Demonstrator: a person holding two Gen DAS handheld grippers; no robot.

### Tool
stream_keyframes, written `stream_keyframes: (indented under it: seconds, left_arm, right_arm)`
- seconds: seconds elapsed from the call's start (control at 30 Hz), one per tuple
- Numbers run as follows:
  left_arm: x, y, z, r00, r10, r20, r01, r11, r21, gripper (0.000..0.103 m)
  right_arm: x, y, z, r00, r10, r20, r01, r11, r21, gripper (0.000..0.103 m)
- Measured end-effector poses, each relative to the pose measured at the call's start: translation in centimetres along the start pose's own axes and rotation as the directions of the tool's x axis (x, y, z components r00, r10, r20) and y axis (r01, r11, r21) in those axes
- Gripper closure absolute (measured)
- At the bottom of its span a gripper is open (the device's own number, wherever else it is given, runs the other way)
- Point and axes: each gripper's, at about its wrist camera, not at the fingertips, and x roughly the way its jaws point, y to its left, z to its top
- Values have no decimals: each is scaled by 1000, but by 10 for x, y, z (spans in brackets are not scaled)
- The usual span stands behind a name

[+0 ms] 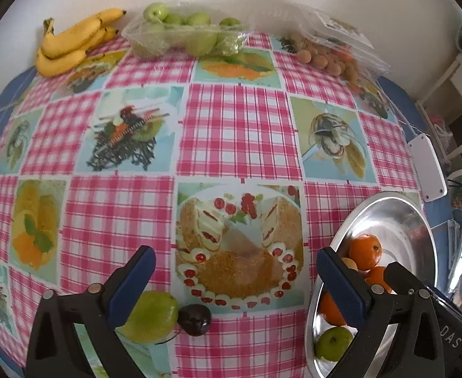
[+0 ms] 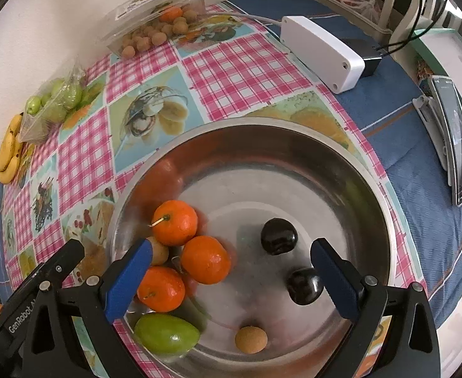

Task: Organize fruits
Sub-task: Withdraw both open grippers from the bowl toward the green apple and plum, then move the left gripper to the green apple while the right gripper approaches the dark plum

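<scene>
Now, pear: the pear point(image 1: 150, 316) lies on the cloth point(image 1: 237, 119) just under the left tongs' point(image 1: 235, 272) left finger, plum point(image 1: 194, 315) touching it.
Axis: long axis slants, narrow end toward the plum, as far as I can tell.
Left tongs: apart, empty.
Right tongs: the right tongs point(image 2: 231, 271) are apart, empty, over the bowl point(image 2: 294, 135).
Grip: I would straddle the short axis, clear of the plum.

White lettering is showing in two places. In the right wrist view, "GenRobot" — followed by the start of another word that is running out of sight — is standing on the black body of the left gripper point(image 2: 73, 249). In the left wrist view, "DAS" is reading on the black body of the right gripper point(image 1: 395, 267) — nothing more is legible.
</scene>
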Motion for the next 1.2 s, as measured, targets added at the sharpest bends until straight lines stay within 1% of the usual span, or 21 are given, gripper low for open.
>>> stream_keyframes:
  seconds: [0.1, 0.4, 0.47, 0.57, 0.63, 0.83, 1.0, 1.2]
  left_arm:
    - [-7, 5, 0, 1000, 9, 18, -9, 1000, 5, 0]
    - [-14, 29, -7, 1000, 1, 19, -1, 999, -33, 0]
    - [-15, 36, -8, 1000, 2, 18, -1, 999, -49, 0]
    - [-18, 48, -10, 1000, 0, 18, 2, 996, -90, 0]
    - [-21, 55, -10, 1000, 5, 28, -2, 994, -110, 0]
    - [-33, 83, -12, 998, 16, 59, -6, 985, -171, 0]
    - [-40, 111, -16, 996, 42, 77, -24, 974, -223, 0]
    - [-48, 140, -22, 994, 47, 96, -17, 956, -294, 0]
  right_arm:
    - [-4, 3, -1, 1000, 10, 8, -10, 1000, -13, 3]
    - [-10, 15, -2, 1000, 23, 12, -23, 999, -40, 3]
    - [-13, 19, -3, 999, 36, 20, -34, 998, -58, 3]
    - [-19, 30, -5, 999, 18, 45, -13, 995, -99, 3]
    - [-23, 38, -8, 998, 23, 57, -17, 994, -112, 3]
    - [-34, 64, -13, 993, 71, 93, -54, 984, -172, 3]
    - [-32, 88, -22, 989, 128, 76, -110, 972, -205, 3]
    - [-27, 124, -40, 979, 197, 44, -177, 942, -284, 3]
